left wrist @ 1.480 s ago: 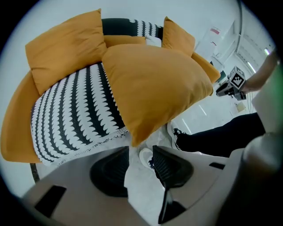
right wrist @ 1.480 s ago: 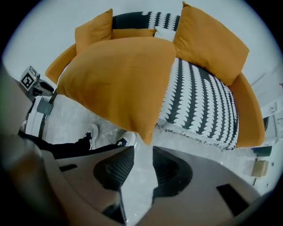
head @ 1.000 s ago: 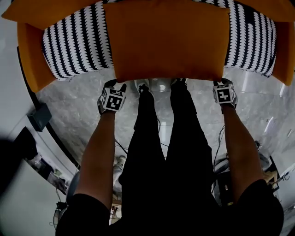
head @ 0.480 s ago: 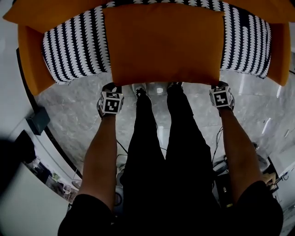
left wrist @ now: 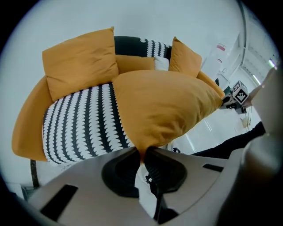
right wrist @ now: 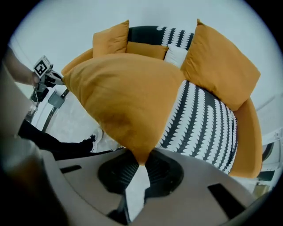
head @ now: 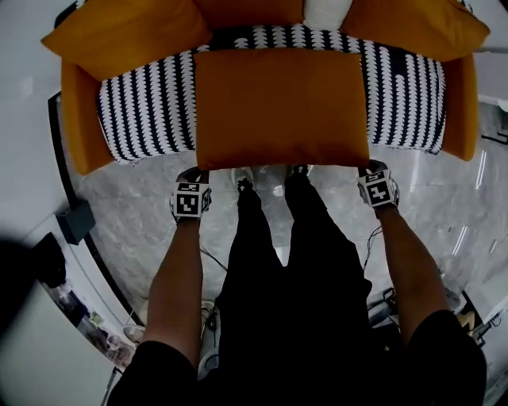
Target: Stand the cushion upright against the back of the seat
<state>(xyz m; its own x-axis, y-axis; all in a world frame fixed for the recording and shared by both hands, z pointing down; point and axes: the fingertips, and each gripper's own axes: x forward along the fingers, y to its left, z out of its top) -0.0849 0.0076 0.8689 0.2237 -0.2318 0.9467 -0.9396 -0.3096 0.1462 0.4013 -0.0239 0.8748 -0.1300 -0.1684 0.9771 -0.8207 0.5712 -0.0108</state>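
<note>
Orange cushion [head: 282, 107] is over the middle of the seat [head: 143, 103], long side across. The seat cover is black with white rows. The cushion's near edge juts past the seat's front edge, above the marble floor [head: 135, 214]. Both gripper views show the near edge raised, so the cushion slopes up toward the person. Whether its far edge rests on the seat: cannot tell.

The left gripper [head: 194, 173] is at the cushion's near left corner. Its jaws have just been closing. In the left gripper view they are nearly together, with the corner's fabric pinched between the pads.

The right gripper [head: 370, 166] is at the near right corner. Its jaws have also just been closing. The right gripper view shows the same: the corner tip is clamped between the ribbed pads, jaws nearly together.

The two grippers are at about the same level, one at each end of the near edge.

Back of the seat: a large orange left pillow [head: 127, 32] and right pillow [head: 417, 24] lean there. Between them sit a smaller orange pillow [head: 250, 9] and a white pillow [head: 325, 9]. None of them touches the cushion.

The person stands just in front of the seat, with legs [head: 278, 262] in black between the two bare forearms [head: 178, 277].
</note>
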